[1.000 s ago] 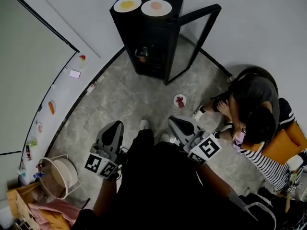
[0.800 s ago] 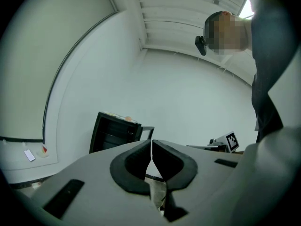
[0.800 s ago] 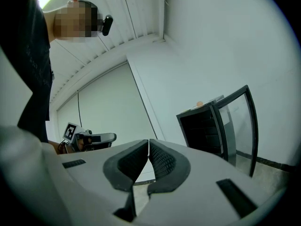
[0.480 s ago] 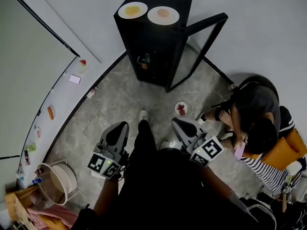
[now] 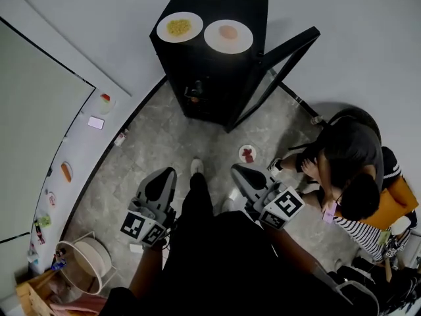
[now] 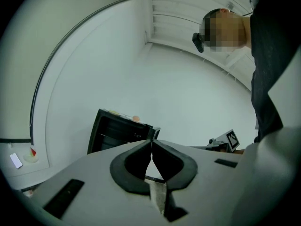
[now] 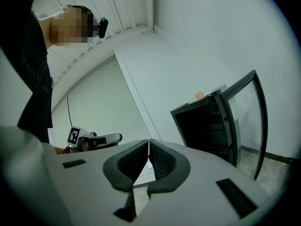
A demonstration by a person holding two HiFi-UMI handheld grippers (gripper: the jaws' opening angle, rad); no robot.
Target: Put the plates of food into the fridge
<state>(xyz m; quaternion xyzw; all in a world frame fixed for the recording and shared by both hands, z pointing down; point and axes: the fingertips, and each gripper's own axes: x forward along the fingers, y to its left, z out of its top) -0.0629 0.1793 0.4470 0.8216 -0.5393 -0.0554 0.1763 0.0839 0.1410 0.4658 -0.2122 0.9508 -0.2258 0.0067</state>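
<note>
A black fridge [image 5: 210,78] stands against the far wall with its glass door [image 5: 283,61] swung open to the right. On its top sit a plate of yellow food [image 5: 179,27] and a plate of pinkish food [image 5: 228,36]. A third plate with red food [image 5: 248,154] lies on the floor in front of the door. My left gripper [image 5: 162,178] and right gripper [image 5: 238,172] are held low, well short of the fridge, both shut and empty. The fridge [image 6: 117,133] shows beyond the left gripper [image 6: 152,141]. The right gripper [image 7: 148,142] points left of the open fridge [image 7: 207,126].
A person [image 5: 348,153] crouches on the floor at the right, close to the plate there. A white counter [image 5: 85,143] curves along the left with a phone [image 5: 96,122] and small food items. A round white stool [image 5: 85,262] stands at lower left.
The fridge has come lower and closer in the head view as the camera advanced. Both grippers keep the same pose, shut and empty.
</note>
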